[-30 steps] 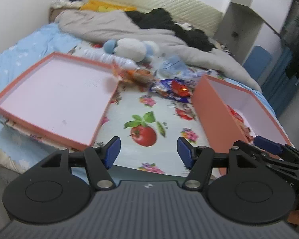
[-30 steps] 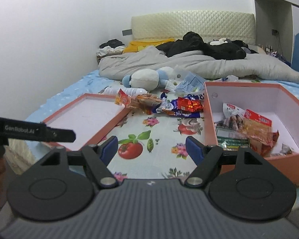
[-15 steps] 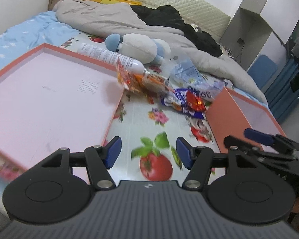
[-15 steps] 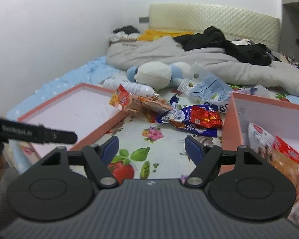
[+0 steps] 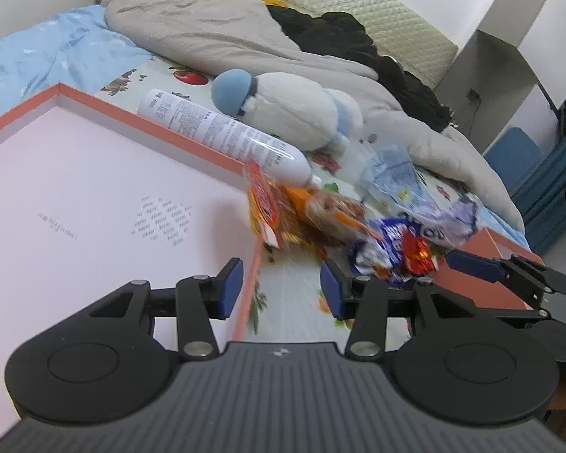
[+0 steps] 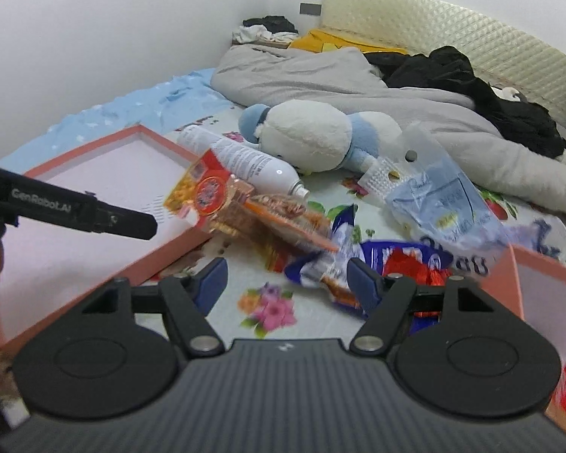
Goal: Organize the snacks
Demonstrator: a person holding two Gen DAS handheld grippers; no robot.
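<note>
Your left tongs [image 5: 279,288], just narrowing, and right tongs [image 6: 286,283] gape empty beside the shallow orange-rimmed, pink-lined cardboard lid [image 5: 94,196], which holds nothing.

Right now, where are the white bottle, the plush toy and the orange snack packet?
white bottle [image 5: 222,134]: left wrist view, on its printed label.
plush toy [image 6: 309,134]: right wrist view, on its cream body.
orange snack packet [image 6: 211,194]: right wrist view, on its round red logo.
</note>
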